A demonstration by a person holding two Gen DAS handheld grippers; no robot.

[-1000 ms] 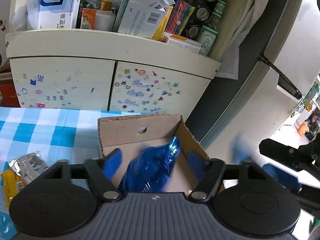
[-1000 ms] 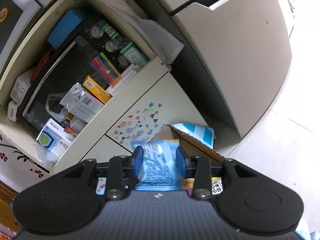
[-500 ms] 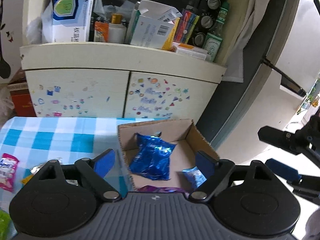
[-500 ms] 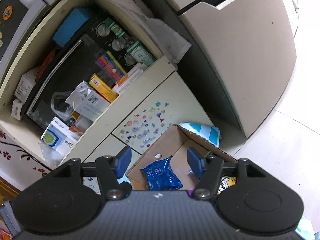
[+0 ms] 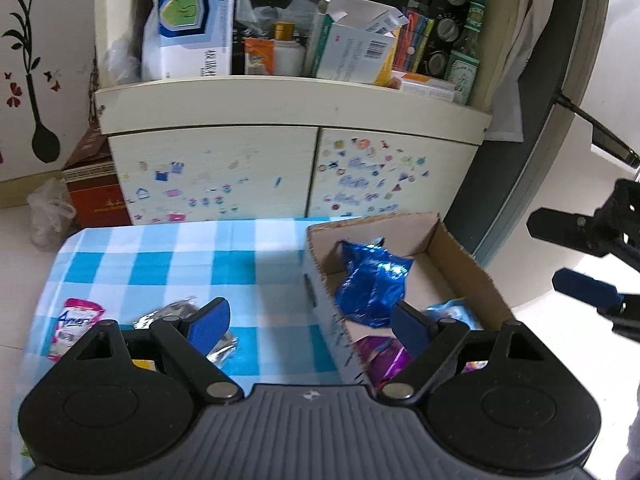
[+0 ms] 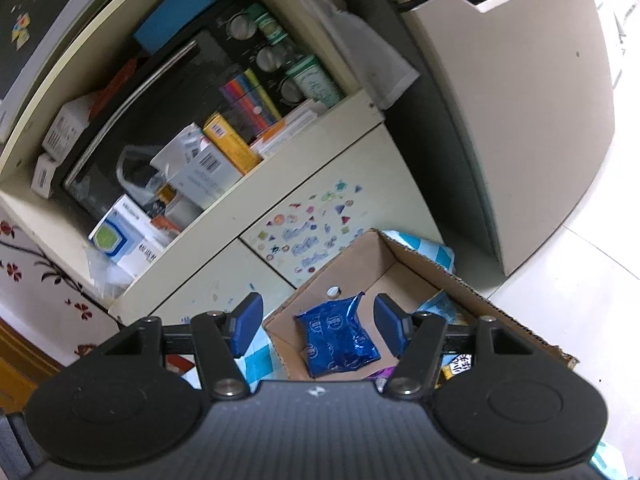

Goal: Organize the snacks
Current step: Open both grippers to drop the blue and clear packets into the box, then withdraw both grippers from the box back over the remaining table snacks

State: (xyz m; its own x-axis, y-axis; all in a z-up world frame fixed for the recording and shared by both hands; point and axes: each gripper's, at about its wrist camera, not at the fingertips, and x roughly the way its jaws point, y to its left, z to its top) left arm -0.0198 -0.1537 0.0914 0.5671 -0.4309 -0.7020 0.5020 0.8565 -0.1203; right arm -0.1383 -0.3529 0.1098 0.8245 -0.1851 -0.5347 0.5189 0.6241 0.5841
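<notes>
Both hand-held grippers have let go since the earlier frames: the left hand-held gripper (image 5: 309, 322) has dropped its dark blue foil packet (image 5: 370, 280) into the cardboard box (image 5: 472, 268), the right hand-held gripper (image 6: 316, 326) has released a light blue packet (image 5: 454, 312), and both views have drawn back from the box. Their jaws have just been opening and now stand apart with nothing between the pads; the dark blue packet only shows through the gap, lying on the box floor below.

Inside the box the dark blue packet leans toward the far left corner, the light blue one lies near the right wall, and a purple packet (image 5: 382, 354) sits at the near end. The box rests at the right edge of the bench, on a blue checked cloth (image 5: 160, 260). Left of it, a silver foil packet (image 5: 176, 314) and a pink pouch (image 5: 76, 326) lie loose on the cloth, with something yellow mostly hidden under the left hand-held gripper.

Those loose snacks look like the remaining work. The silver packet lies right beneath the left finger, so a careless sweep could shove it or bunch the cloth instead of pinching it. Foil is slippery and crumples, so a shallow pinch may slide off. Dragging the cloth could also tug the box toward the bench edge.
</notes>
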